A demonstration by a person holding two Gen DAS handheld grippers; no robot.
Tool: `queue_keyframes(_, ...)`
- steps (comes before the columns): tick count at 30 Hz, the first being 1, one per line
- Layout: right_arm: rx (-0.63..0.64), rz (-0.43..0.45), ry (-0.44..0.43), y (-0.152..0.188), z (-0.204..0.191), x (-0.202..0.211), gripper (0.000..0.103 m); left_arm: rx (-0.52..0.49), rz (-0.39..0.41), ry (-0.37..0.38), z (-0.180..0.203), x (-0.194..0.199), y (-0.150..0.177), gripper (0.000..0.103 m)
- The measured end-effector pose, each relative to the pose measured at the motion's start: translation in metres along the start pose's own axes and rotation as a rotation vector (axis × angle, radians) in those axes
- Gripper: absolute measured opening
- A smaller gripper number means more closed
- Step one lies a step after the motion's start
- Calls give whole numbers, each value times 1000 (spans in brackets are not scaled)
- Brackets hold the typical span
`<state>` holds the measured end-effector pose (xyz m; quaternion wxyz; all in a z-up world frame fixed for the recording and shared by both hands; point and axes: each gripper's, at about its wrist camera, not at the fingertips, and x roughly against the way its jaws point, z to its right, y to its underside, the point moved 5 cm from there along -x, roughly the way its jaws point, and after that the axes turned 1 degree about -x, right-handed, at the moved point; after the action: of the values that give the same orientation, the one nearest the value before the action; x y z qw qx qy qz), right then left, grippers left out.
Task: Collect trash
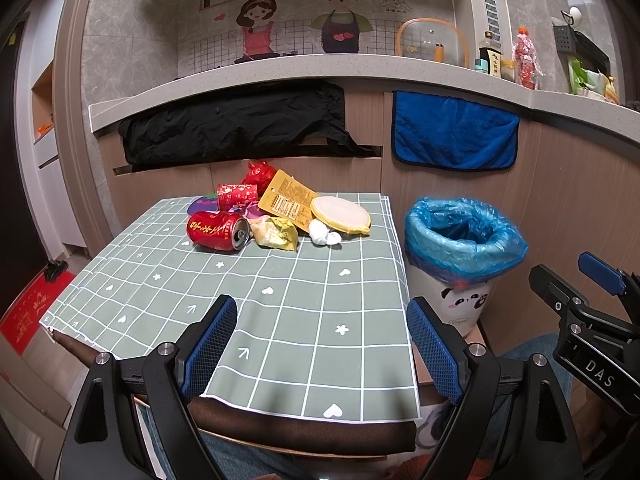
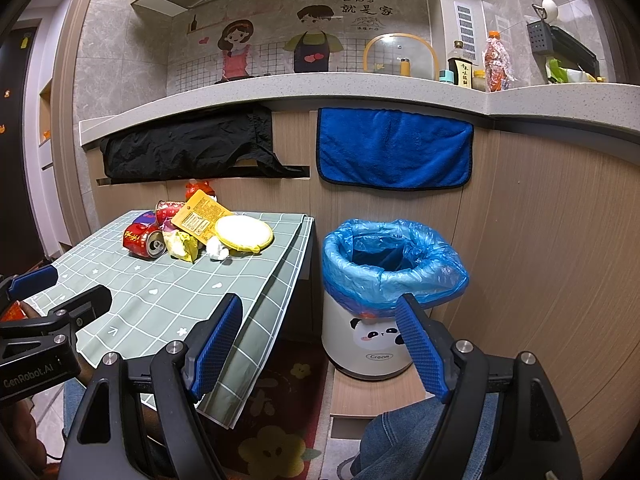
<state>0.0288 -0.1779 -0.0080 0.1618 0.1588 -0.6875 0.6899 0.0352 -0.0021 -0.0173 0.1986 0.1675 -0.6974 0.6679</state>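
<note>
Both the left hand-held gripper [image 1: 322, 344] and the right hand-held gripper [image 2: 318, 344] are held spread and empty. The trash pile [image 1: 276, 216] is seen well ahead on the table [image 1: 280, 320], the bin [image 2: 384, 280] ahead-right. The crushed can [image 1: 218, 232] could be rolled off if nudged sideways.

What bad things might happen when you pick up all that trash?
The red can lies on its side with its opening showing, so it may roll or drip if nudged. The trash sits piled together, so grabbing the white wad might drag the yellow wrapper along. The bin stands off the table's right edge, so a loose piece may fall beside it.
</note>
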Motion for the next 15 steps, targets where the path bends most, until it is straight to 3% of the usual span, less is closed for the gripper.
queue_keyframes(15,1,-3,2,0,1,-2,76,21,-3,4,-7,-8,-5,86)
